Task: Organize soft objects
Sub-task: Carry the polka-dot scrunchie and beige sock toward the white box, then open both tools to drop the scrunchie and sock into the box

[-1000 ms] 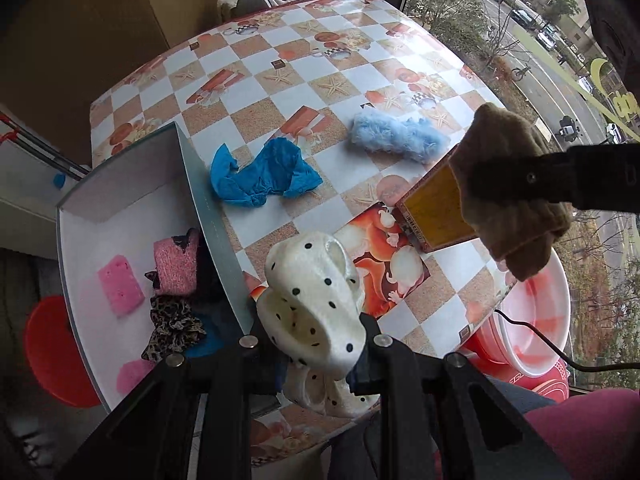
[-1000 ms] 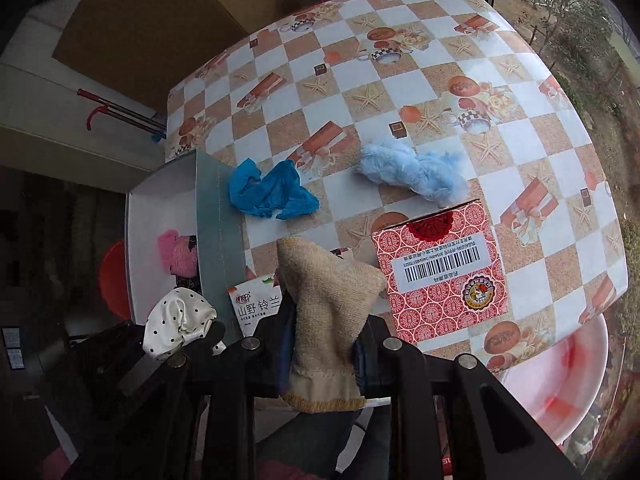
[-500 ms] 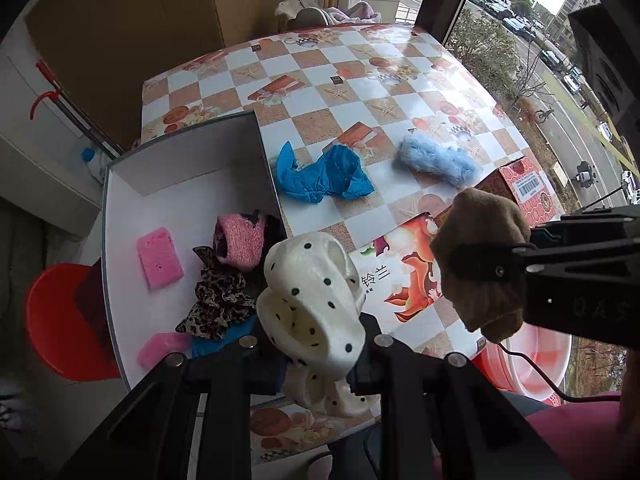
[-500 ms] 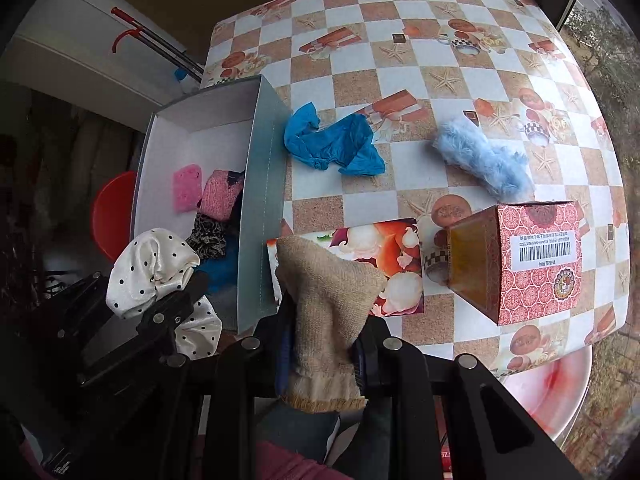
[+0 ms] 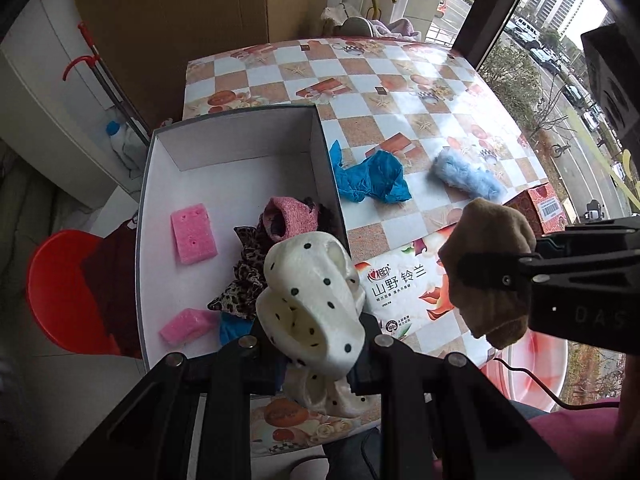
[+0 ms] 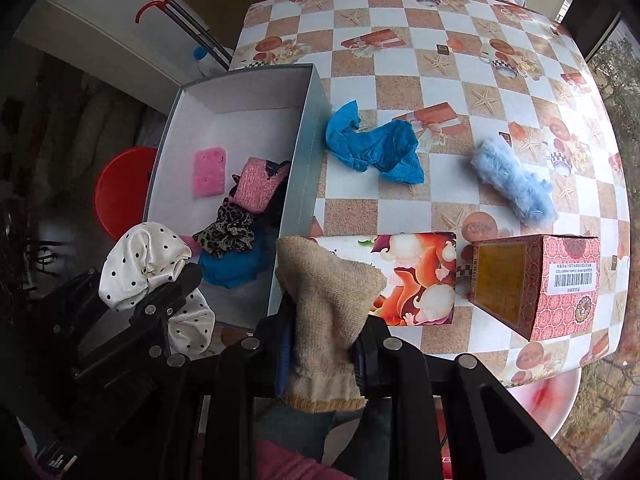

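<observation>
My left gripper (image 5: 316, 356) is shut on a white polka-dot cloth (image 5: 308, 300), held above the near right corner of the white open box (image 5: 236, 148). The same cloth (image 6: 144, 264) shows at the left in the right wrist view. My right gripper (image 6: 320, 344) is shut on a tan knitted sock (image 6: 324, 300), hanging over the box's near right wall and the printed tissue pack (image 6: 416, 276). Inside the box lie a pink sponge (image 5: 194, 234), a pink knit piece (image 5: 286, 218), a leopard scrunchie (image 5: 244, 284) and a blue cloth (image 6: 236, 264). On the table lie a blue crumpled cloth (image 6: 376, 144) and a light-blue fluffy piece (image 6: 512, 184).
A red patterned carton (image 6: 548, 280) stands right of the tissue pack on the checked tablecloth (image 6: 400, 68). A red stool (image 5: 64, 288) sits left of the box, below table level. A pink basin (image 5: 532, 368) lies under the table's near right edge. A window bounds the right side.
Both grippers have swung left with their cloths, from over the table beside the cartons to over the box's near right corner. The box interior now fills more of both views.
</observation>
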